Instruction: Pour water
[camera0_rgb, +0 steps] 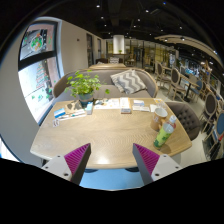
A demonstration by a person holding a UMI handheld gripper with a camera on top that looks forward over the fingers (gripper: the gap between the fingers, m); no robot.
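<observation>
Two tool (pixel 111 163) fingers apart, green-topped bottle (pixel 162 131) upright ahead on table (pixel 105 140).

Light wooden rectangular table (pixel 105 135), occupying the centre of the frame. On its far left part stands a leafy green potted plant (pixel 84 86); flat papers or booklets (pixel 68 112) lie beside it toward the left edge, and further sheets (pixel 125 103) lie along the far edge, upper centre. At the right end stand a pale cup (pixel 162 131) and a green container (pixel 158 142), close together.
</observation>
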